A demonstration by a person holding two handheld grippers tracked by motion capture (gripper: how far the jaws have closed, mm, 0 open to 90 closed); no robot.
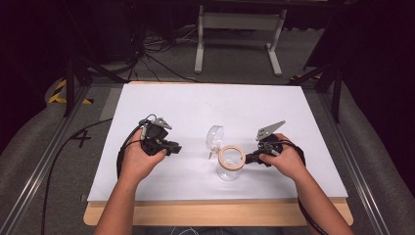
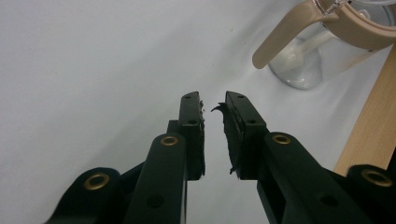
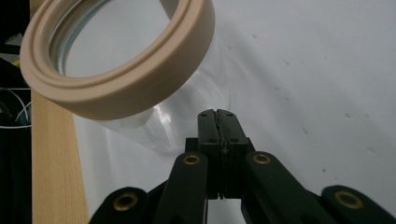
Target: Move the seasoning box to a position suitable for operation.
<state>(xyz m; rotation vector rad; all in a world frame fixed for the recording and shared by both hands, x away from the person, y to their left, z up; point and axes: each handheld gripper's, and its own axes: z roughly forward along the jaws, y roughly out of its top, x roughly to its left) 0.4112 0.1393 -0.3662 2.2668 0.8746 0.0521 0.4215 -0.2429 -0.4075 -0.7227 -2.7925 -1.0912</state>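
Right gripper view: jar (image 3: 140, 88) just beyond closed right tool (image 3: 218, 114)

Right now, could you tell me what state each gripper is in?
Left gripper: slightly open, holding nothing.
Right gripper: shut and empty, beside the glass jar.

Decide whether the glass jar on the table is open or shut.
Open: the jar's beige rim ring frames an uncovered mouth, and its clear lid is swung back.

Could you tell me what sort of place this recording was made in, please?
Probably a lab or workshop recording station: a white sheet covering a light wooden table, metal frame rails alongside it, loose black cables on the grey carpet, and a white metal stand behind.
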